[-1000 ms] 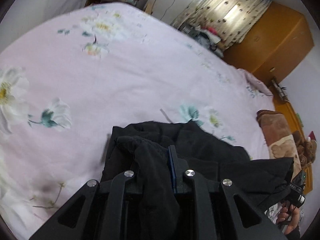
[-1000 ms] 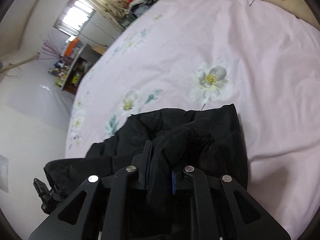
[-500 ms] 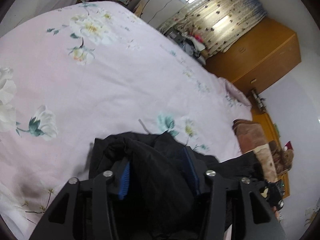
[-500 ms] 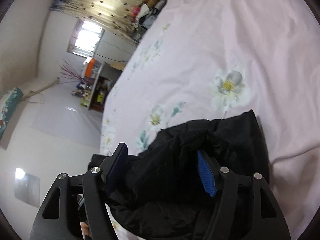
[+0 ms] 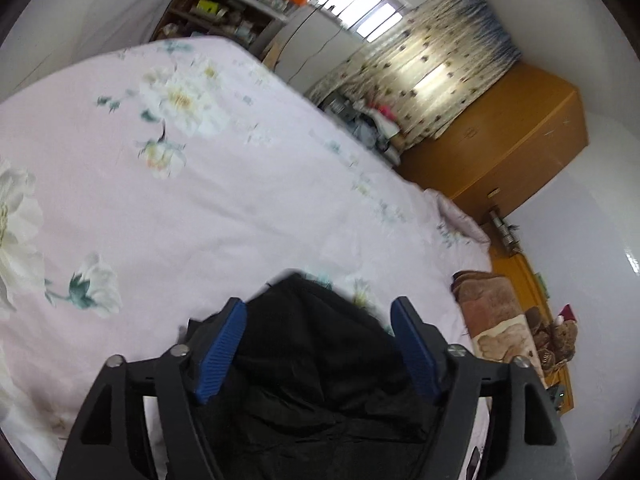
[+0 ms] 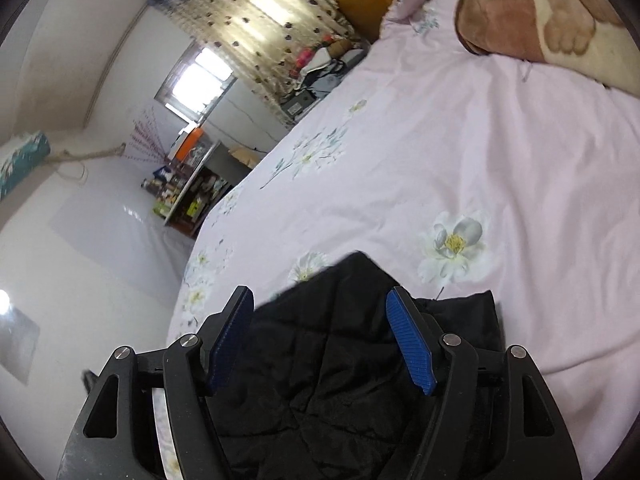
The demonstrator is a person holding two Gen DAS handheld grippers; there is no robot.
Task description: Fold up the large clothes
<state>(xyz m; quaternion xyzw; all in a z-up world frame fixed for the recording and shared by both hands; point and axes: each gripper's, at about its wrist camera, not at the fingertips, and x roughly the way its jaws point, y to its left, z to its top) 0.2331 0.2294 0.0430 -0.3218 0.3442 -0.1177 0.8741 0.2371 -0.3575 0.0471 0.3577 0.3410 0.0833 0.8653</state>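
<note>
A black quilted jacket point(image 5: 320, 364) lies bunched on the pink floral bedsheet point(image 5: 224, 200), just below both grippers. My left gripper point(image 5: 320, 312) is open, its blue pads point(image 5: 222, 352) spread wide over the jacket. In the right wrist view the same jacket point(image 6: 332, 360) lies under my right gripper point(image 6: 320, 304), which is open too, blue pads point(image 6: 410, 344) apart. Neither gripper holds the fabric. The near part of the jacket is hidden behind the gripper frames.
A brown blanket with a paw print point(image 6: 540, 20) lies at the bed's head point(image 5: 496, 320). An orange wooden wardrobe point(image 5: 500, 140), curtained window point(image 5: 432, 76) and cluttered shelves point(image 5: 224, 12) stand beyond the bed. The sheet point(image 6: 460, 140) stretches far ahead.
Both grippers were shut on bunched jacket fabric a second ago. They opened, let the jacket go and lifted back; the jacket now lies on the bed.
</note>
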